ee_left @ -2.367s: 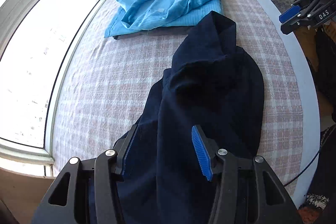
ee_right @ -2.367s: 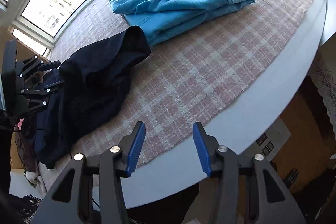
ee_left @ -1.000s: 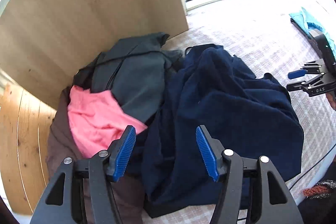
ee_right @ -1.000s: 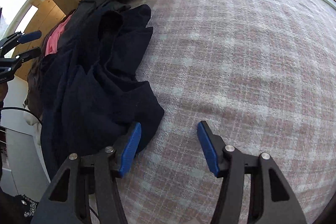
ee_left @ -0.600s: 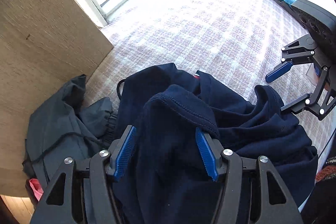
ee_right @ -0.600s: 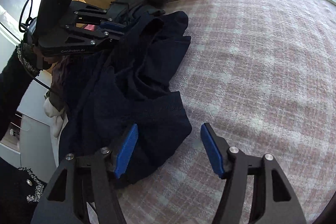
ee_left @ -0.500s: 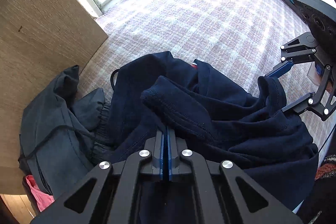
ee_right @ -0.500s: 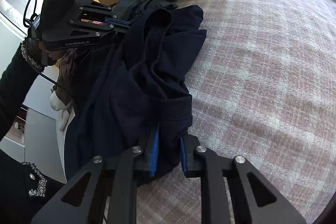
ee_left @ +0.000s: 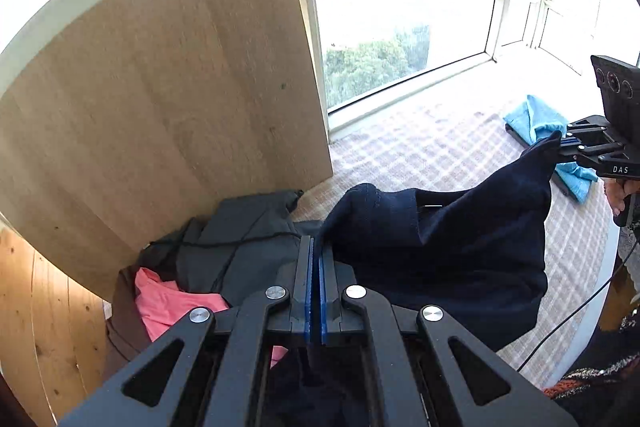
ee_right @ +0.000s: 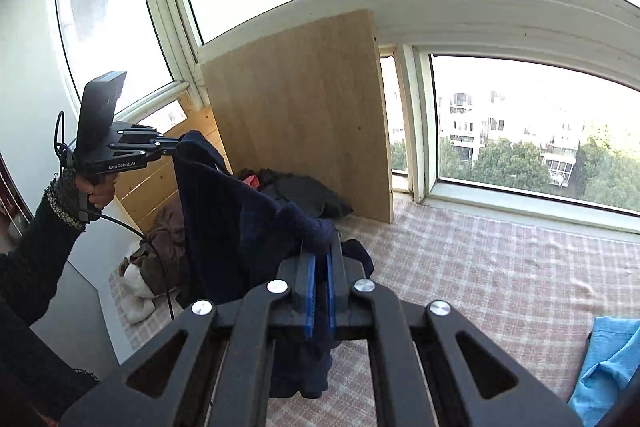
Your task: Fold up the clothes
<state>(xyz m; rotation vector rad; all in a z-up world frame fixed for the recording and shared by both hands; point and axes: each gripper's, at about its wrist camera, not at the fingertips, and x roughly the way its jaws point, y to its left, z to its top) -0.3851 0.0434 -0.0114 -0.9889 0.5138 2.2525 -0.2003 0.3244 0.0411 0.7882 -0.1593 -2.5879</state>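
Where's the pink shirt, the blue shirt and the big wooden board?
pink shirt [ee_left: 168, 301], left wrist view, its crumpled middle.
blue shirt [ee_left: 536, 119], left wrist view, upper fold.
wooden board [ee_right: 304, 107], right wrist view, its flat face.

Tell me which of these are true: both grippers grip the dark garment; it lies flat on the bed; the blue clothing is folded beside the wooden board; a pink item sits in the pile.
1. Both grippers, left gripper and right gripper, are shut on the navy garment. True.
2. It lies flat. False: it hangs lifted between them.
3. The light blue clothing is beside the wooden board. False: it lies far across the bed.
4. A pink item sits in the pile. True.
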